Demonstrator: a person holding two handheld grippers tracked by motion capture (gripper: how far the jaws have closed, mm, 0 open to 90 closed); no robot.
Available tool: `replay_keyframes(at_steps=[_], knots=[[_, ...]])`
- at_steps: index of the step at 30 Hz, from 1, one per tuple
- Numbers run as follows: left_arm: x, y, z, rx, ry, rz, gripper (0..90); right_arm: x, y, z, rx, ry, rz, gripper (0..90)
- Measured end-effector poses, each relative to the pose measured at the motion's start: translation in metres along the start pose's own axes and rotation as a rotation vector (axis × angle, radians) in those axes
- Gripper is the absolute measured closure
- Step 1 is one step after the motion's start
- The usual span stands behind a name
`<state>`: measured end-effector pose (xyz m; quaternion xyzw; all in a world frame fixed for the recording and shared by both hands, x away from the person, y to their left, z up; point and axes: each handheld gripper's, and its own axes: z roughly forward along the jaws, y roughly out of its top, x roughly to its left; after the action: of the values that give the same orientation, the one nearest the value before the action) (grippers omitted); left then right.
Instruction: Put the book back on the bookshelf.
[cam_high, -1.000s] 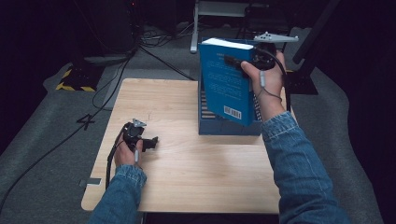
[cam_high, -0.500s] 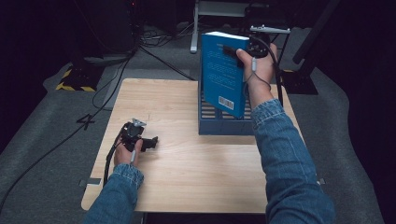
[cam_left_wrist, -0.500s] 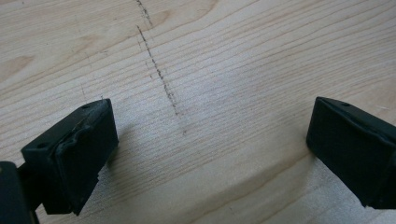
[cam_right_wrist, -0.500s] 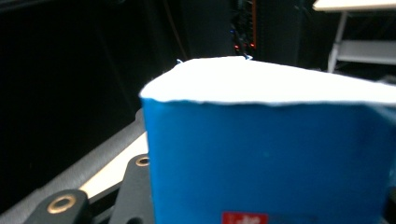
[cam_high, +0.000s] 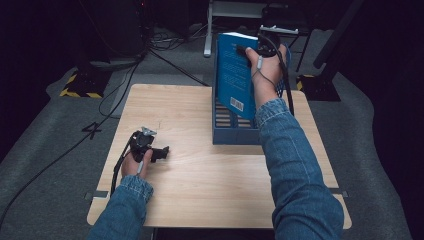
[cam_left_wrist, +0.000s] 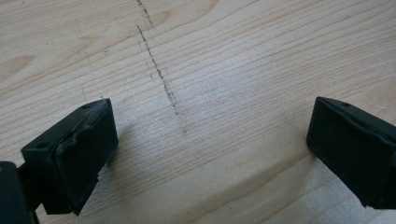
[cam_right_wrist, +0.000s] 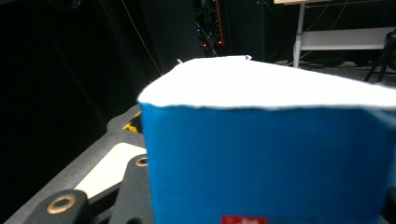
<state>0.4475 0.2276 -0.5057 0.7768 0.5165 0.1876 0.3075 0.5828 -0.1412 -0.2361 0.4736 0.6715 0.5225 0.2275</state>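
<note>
Wooden table (cam_high: 200, 195), black cables (cam_high: 165, 55) on grey floor (cam_high: 45, 170), white stand (cam_high: 225, 10).

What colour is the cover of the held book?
Blue; the book shows best in the high view.

Glossy paper book (cam_high: 231, 75), matt wooden table (cam_high: 200, 190)

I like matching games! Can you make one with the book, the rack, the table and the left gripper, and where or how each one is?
Things:
1. book
2. rack
3. table
4. left gripper

Descriptions:
A. light wood, with a faint pencil line on it
B. blue, held upright by the right gripper above the rack
C. resting low on the table, jaws wide open with nothing between them
D. grey-blue with slots, standing on the table's far right side

Pairs: 1-B, 2-D, 3-A, 4-C
</note>
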Motion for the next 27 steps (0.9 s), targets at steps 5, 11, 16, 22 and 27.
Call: replay_keyframes(at_steps=[5,11,16,22,27], knots=[[0.000,0.000,0.000,0.000,-0.004,0.010,2.4,0.006,-0.004,0.012,-0.008,-0.022,0.006,61.1],[-0.001,-0.001,-0.001,0.003,-0.027,0.032,2.5,0.010,-0.011,0.030,-0.009,-0.050,-0.005,61.0],[-0.001,-0.001,-0.001,0.003,-0.045,0.054,2.6,0.014,-0.017,0.039,-0.006,-0.066,-0.022,60.9],[-0.004,-0.002,-0.002,0.004,-0.067,0.072,2.6,0.019,-0.026,0.042,-0.013,-0.084,-0.038,60.5],[-0.004,-0.001,-0.002,0.005,-0.068,0.073,2.5,0.023,-0.036,0.048,-0.018,-0.098,-0.048,60.2]])
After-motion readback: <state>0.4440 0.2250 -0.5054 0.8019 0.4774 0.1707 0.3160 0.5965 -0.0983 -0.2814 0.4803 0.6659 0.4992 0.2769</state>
